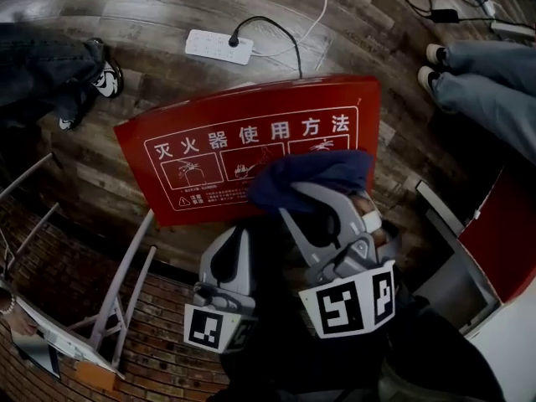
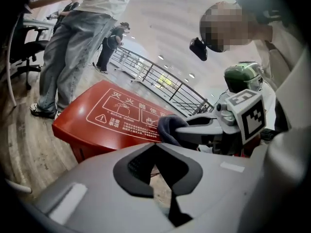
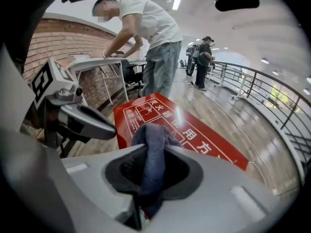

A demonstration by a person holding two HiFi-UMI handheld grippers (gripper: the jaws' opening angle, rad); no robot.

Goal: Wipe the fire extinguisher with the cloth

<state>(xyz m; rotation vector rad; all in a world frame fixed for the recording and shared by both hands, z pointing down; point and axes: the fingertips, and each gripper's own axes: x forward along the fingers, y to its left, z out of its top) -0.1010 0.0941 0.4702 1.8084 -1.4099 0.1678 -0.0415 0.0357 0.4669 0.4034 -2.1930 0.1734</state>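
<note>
This is looking like an open-plan office: a person [image 3: 146,28] is leaning over a desk [image 3: 92,62] beside a brick wall [image 3: 48,47], an office chair [image 3: 130,76] standing nearby. A metal railing [image 2: 160,81] is edging the wood-plank floor [image 1: 167,7], where a power strip [image 1: 218,46] is lying.

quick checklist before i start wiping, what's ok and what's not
1. Cloth clamped in the right gripper fingers: ok.
2. Left gripper free, fingers together on nothing: ok.
3. Cloth touching the red cabinet lid: cannot tell; it sits over the lid's near edge.
4. Fire extinguisher itself in view: not ok, only the cabinet shows.
5. Bystander's shoe apart from the cabinet: ok.
</note>
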